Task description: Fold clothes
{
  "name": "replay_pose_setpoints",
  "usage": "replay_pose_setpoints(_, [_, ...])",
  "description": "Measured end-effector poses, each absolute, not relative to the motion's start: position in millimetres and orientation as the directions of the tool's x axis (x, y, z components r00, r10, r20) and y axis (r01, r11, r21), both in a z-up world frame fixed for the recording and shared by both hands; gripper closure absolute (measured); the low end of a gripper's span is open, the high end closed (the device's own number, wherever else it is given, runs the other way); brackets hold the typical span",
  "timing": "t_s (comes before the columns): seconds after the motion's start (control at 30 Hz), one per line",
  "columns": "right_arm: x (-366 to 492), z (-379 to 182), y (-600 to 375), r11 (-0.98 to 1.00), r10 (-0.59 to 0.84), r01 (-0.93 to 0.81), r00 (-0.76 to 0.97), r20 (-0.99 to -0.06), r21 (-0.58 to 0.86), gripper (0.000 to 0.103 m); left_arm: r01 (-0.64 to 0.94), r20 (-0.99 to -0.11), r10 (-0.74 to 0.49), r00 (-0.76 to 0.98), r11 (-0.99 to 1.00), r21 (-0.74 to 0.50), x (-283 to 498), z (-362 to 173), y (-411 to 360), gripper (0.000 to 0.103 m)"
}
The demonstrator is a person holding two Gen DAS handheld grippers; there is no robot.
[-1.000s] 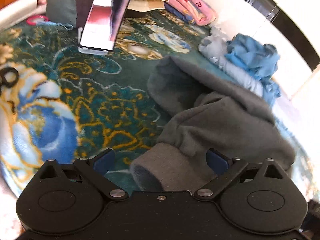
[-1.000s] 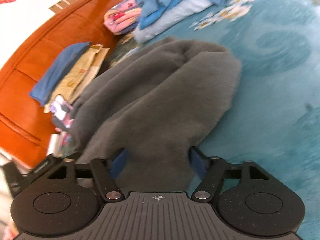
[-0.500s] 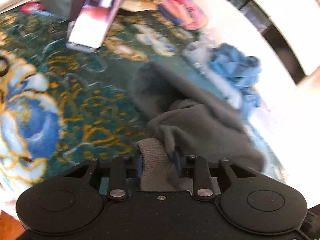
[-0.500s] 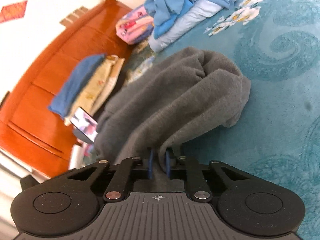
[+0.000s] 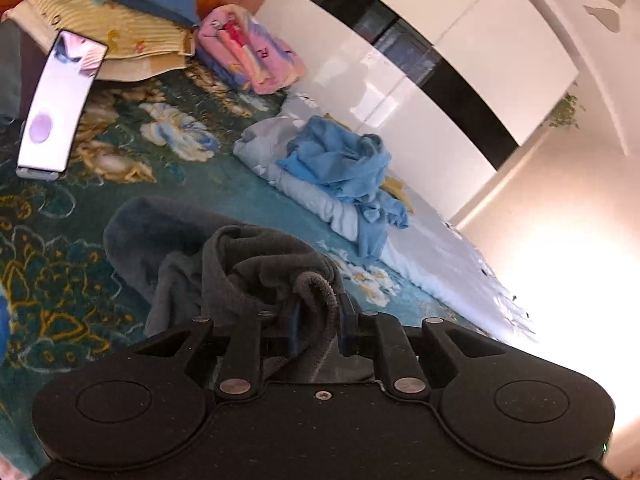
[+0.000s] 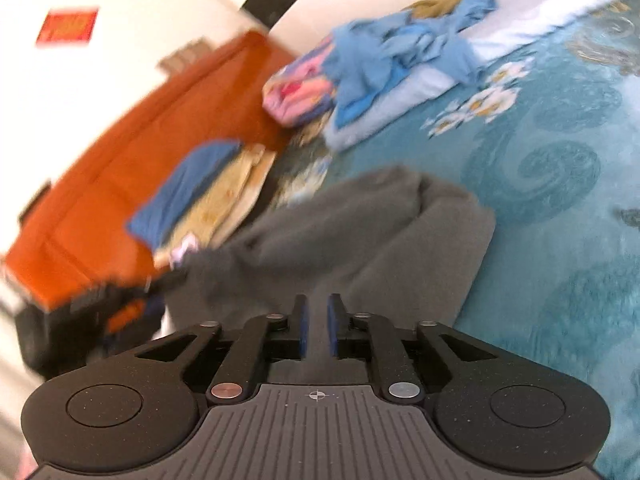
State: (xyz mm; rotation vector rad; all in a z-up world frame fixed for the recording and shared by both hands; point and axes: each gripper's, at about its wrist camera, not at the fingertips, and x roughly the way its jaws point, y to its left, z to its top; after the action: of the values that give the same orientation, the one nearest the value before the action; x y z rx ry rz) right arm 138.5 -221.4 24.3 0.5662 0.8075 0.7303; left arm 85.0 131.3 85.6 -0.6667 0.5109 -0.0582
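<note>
— So, how will the grey fleece garment (image 5: 256, 264) handle?

— Soft, thick and floppy, I judge; the ribbed cuff (image 5: 320, 292) is the firmest hold. My left gripper (image 5: 318, 320) pinches that cuff, and my right gripper (image 6: 316, 320) is pressed onto another edge, though blur hides which.

— Where is it?

— Bunched on the teal bedspread (image 6: 560, 200), partly lifted.

— Changed?

— A second ago both grippers were spread around the cloth; now they're clamped and raised.
</note>
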Motion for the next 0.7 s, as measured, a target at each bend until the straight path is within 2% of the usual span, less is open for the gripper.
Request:
replay_pose_setpoints(0.03, [131.4,23.0,-212.8,0.631,0.764,-0.384,0.458,-0.454,0.674,0.075,-0.115,-0.439,-0.206,0.874,0.791,-0.601,85.7,86.1,130.5,0.089])
replay_pose_setpoints(0.07, [124.0,21.6,-203.8,0.636,0.766,-0.408,0.441,-0.469,0.655,0.066,-0.118,-0.442,-0.201,0.874,0.795,-0.595,86.5,87.4,129.5,0.089])
replay_pose_setpoints(0.2, [97.6,18.2,-163.5,0.647,0.762,-0.491,0.391,-0.516,0.584,0.061,-0.108,-0.446,-0.193,0.874,0.818,-0.566,89.3,96.4,128.8,0.089])
replay_pose_setpoints(0.43, [76.5,19.3,-117.5,0.685,0.707,-0.578,0.381,-0.596,0.443,0.053,-0.068,-0.411,-0.226,0.883,0.804,-0.59,94.6,103.5,126.8,0.09])
replay_pose_setpoints(0.5, [73.7,18.0,-110.9,0.71,0.673,-0.584,0.398,-0.623,0.394,0.041,-0.046,-0.391,-0.243,0.888,0.798,-0.601,96.7,107.6,124.7,0.091])
replay_pose_setpoints(0.7, [70.9,13.1,-111.9,0.786,0.579,-0.538,0.467,-0.668,0.305,0.041,0.039,-0.32,-0.307,0.896,0.774,-0.632,101.9,123.5,117.0,0.091])
